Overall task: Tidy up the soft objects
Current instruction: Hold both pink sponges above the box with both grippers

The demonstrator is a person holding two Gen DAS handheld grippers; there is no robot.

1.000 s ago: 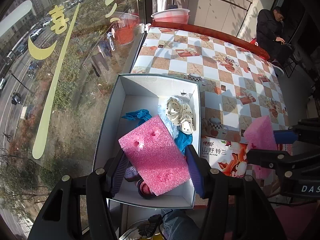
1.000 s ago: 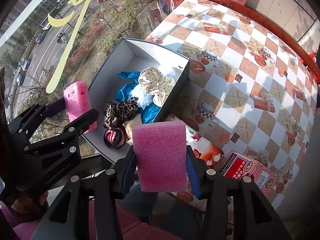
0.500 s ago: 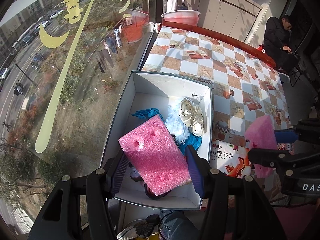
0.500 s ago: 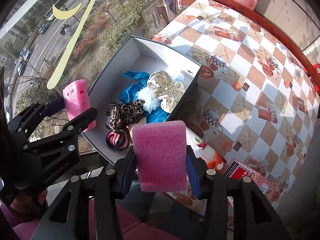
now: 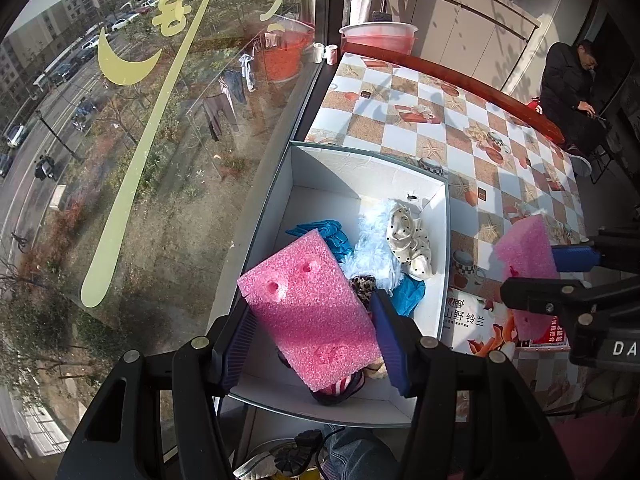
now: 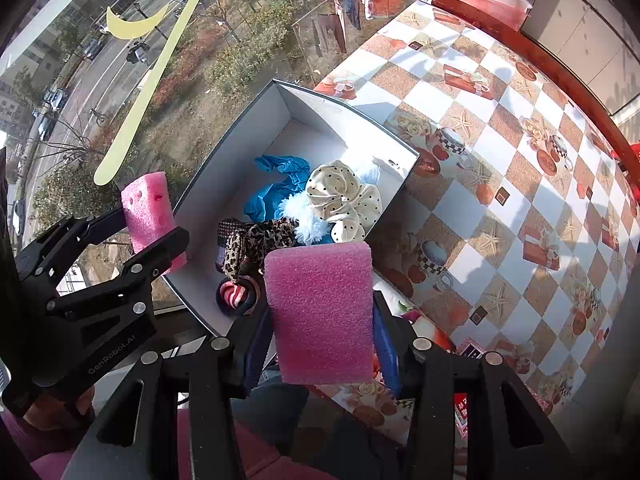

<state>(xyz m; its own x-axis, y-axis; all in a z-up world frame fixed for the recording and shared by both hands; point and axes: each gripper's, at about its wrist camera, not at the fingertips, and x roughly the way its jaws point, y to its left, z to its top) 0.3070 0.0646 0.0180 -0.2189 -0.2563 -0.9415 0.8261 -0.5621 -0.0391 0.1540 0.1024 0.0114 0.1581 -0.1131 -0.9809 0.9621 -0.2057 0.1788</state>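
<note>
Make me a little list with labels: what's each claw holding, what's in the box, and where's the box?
left gripper: shut on a pink foam block with holes, above the box
right gripper: shut on a plain pink foam block, beside the box
box: white, open, on the checkered table by the window
in the box: blue cloth, dotted cream scrunchie, leopard scrunchie, striped scrunchie

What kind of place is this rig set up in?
Probably an upper-floor flat, a kitchen or dining corner. A table under a checked cloth stands against a window looking down on a street, with cabinets behind it.
</note>
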